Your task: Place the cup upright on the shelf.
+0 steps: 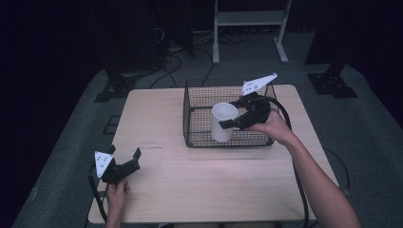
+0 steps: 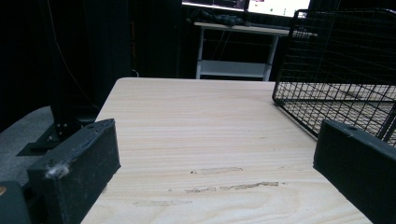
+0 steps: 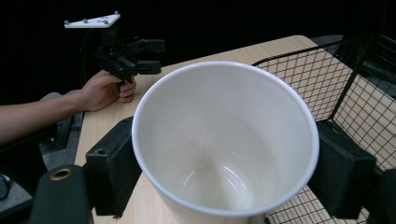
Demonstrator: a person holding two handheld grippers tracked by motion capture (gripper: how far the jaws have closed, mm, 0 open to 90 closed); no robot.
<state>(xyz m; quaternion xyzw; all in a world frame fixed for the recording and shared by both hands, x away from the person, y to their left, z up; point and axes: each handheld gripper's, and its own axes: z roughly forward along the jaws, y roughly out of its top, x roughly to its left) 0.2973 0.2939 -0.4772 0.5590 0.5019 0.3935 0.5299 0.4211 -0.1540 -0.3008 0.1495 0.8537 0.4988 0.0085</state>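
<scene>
A white cup (image 1: 223,121) is held upright in my right gripper (image 1: 229,124), whose jaws press on its two sides over the black wire basket (image 1: 190,121). In the right gripper view the cup (image 3: 224,140) is empty and sits between both jaws. My left gripper (image 1: 125,154) rests at the table's near left corner, held by a hand, its jaws wide apart with nothing between them. The left gripper view has its two black fingers (image 2: 74,172) spread over bare wood, and the basket (image 2: 336,60) stands ahead to the right.
The light wooden table (image 1: 157,190) carries the basket at its far middle. A white shelf frame (image 1: 249,28) and dark stands with cables stand on the grey floor beyond the table. My left gripper (image 3: 149,56) shows far off in the right gripper view.
</scene>
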